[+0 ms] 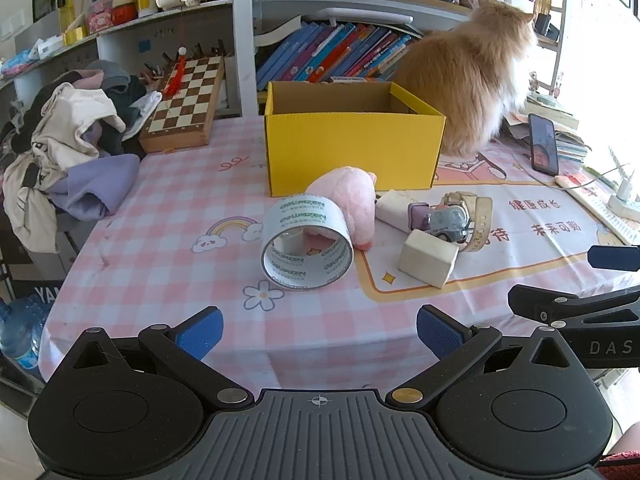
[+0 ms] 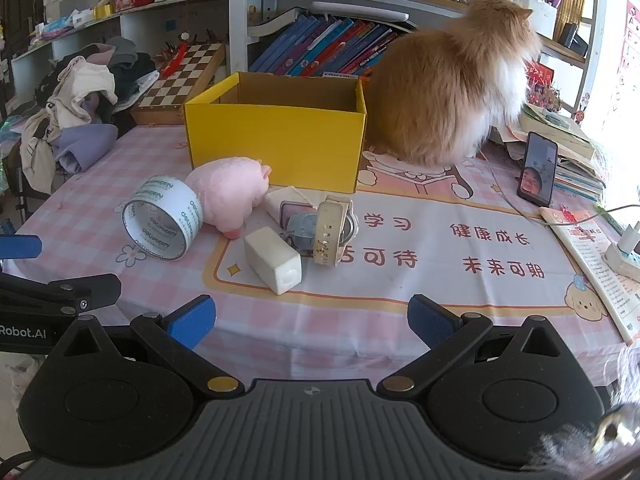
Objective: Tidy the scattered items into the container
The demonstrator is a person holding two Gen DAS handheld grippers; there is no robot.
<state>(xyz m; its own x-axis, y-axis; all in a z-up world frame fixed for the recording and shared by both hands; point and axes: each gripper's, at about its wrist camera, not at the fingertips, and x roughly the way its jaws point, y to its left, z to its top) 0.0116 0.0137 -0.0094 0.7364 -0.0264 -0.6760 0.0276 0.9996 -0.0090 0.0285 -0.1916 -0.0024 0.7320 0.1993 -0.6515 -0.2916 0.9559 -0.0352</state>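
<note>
An open yellow box (image 1: 352,152) (image 2: 276,144) stands on the pink checked tablecloth. In front of it lie a tape roll (image 1: 306,246) (image 2: 164,220), a pink plush toy (image 1: 346,200) (image 2: 230,192), a white block (image 1: 428,258) (image 2: 274,260), a cream watch (image 1: 478,216) (image 2: 332,230), a small toy car (image 1: 450,222) (image 2: 300,226) and a white bar (image 1: 394,206) (image 2: 286,198). My left gripper (image 1: 320,332) is open and empty, near the table's front edge, short of the tape roll. My right gripper (image 2: 312,322) is open and empty, short of the white block.
An orange cat (image 1: 468,76) (image 2: 452,88) sits right of the box. A phone (image 1: 543,150) (image 2: 537,168) stands at the right by stacked books. A chessboard (image 1: 186,98) and a clothes pile (image 1: 68,136) lie at the left. A power strip (image 2: 624,254) is at far right.
</note>
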